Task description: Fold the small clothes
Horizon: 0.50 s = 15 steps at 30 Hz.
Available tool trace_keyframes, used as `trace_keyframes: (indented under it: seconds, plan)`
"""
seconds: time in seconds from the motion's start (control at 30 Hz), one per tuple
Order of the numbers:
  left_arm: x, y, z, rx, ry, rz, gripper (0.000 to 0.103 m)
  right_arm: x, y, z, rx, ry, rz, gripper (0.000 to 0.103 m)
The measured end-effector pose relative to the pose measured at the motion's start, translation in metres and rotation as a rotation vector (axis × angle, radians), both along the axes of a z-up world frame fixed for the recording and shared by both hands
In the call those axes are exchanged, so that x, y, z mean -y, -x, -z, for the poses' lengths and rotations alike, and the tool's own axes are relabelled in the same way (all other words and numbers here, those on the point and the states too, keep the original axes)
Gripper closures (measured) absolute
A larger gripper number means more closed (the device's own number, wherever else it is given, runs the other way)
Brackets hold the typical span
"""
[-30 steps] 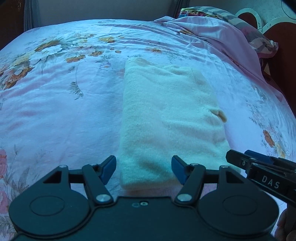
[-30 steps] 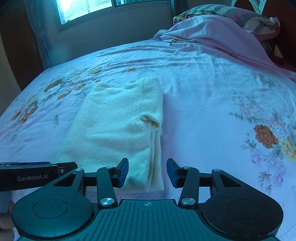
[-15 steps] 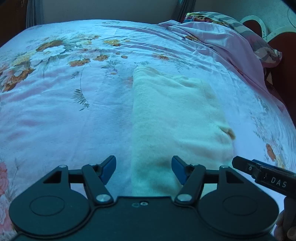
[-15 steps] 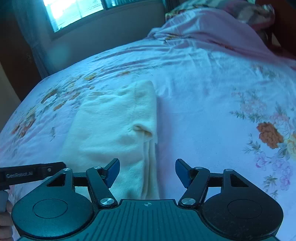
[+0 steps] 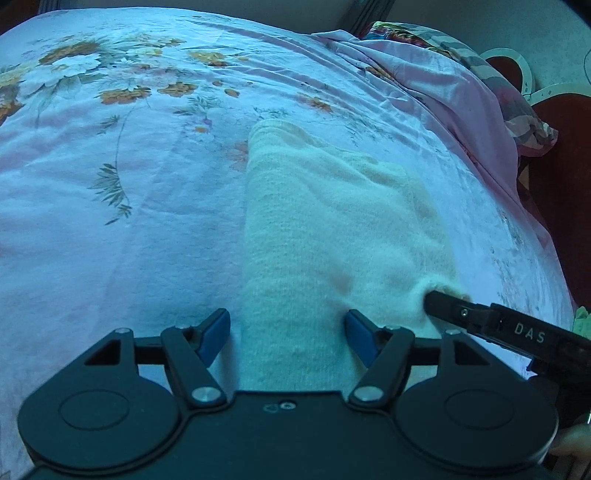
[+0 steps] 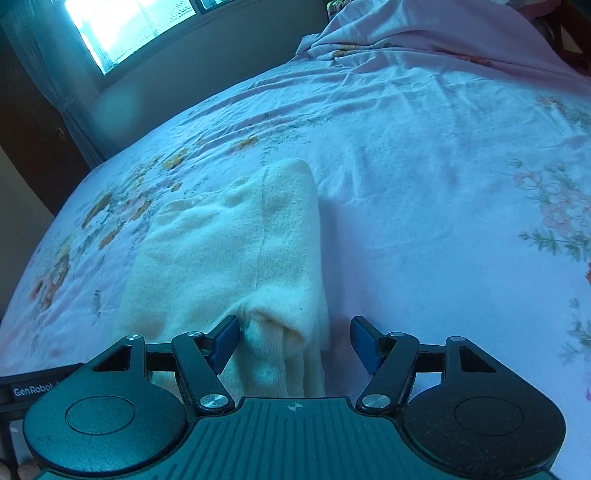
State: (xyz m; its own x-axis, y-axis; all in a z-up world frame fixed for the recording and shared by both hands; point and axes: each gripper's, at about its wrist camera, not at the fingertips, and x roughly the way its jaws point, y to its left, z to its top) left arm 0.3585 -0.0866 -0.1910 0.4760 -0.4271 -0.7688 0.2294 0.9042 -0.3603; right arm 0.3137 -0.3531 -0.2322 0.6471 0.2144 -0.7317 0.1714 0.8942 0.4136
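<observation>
A cream knitted garment [image 5: 332, 221] lies folded into a long strip on the floral pink bedsheet [image 5: 129, 221]. My left gripper [image 5: 286, 321] is open, its blue pads straddling the strip's near left part without pressing on it. My right gripper [image 6: 294, 328] is also open, over the garment's [image 6: 229, 240] near right edge. A rolled cuff [image 6: 269, 328] and stacked layers sit between its pads, the left pad close against the cuff. In the left wrist view one of the right gripper's fingers [image 5: 454, 308] touches that cuff.
A bunched pink sheet [image 5: 461, 92] and a patterned pillow [image 5: 517, 110] lie at the bed's far right by a dark headboard [image 5: 554, 166]. A bright window [image 6: 140, 26] and a wall stand beyond the bed's far edge. A hand's fingers [image 5: 572, 443] hold the right gripper.
Both grippers have moved forward and down onto the garment's near end. The right jaws have spread wider and now straddle the cuff. The garment itself has not shifted.
</observation>
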Motion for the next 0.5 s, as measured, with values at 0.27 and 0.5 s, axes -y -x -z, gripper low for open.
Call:
trace_keyframes:
  seconds: [0.27,0.5]
  plan:
    - [0.004,-0.006,0.003,-0.017,0.032,0.006,0.044,0.004,-0.008,0.004,-0.002,-0.122,-0.025,0.037]
    - [0.008,-0.007,0.003,-0.008,0.012,0.011,0.042,0.004,-0.019,0.013,-0.006,-0.122,0.002,0.038]
